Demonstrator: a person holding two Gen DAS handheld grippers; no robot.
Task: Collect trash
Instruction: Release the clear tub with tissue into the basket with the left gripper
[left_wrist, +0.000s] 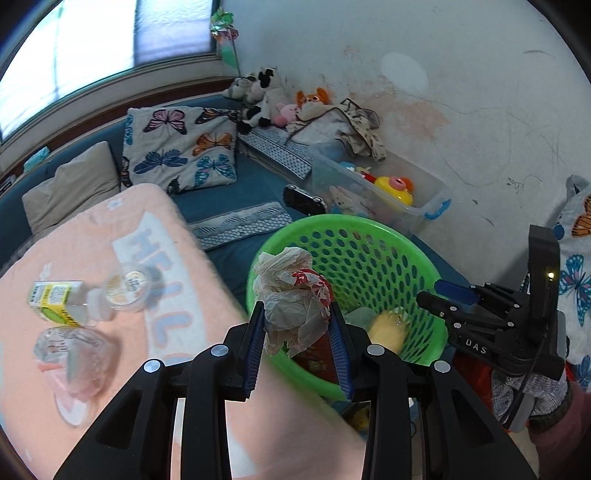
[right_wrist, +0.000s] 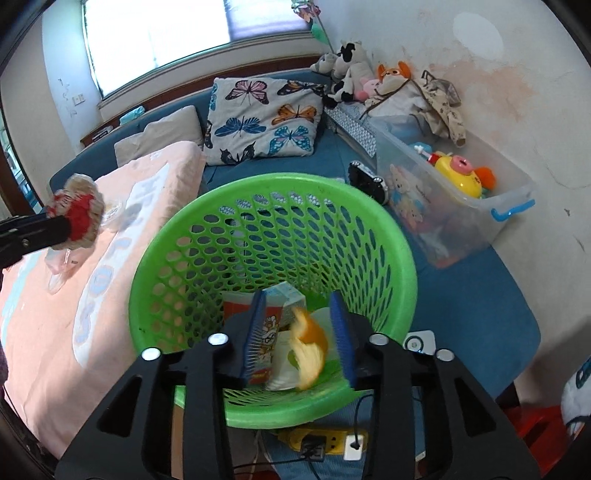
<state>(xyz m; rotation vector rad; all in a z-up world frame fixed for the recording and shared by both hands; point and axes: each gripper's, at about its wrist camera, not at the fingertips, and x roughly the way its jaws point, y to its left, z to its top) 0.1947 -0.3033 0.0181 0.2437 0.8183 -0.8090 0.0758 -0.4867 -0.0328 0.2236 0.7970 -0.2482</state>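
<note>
left fingers (left_wrist: 297, 328) clamped on crumpled wrapper (left_wrist: 291, 295), right fingers (right_wrist: 301, 332) apart over green basket (right_wrist: 388, 236)

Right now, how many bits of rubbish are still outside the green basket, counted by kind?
Crumpled paper wrapper, clamped in the left gripper: 1
Bottle with a yellow label, on the pink blanket: 1
Round clear tub, on the blanket: 1
Crumpled clear plastic packaging, on the blanket: 1
Total: 4
</note>
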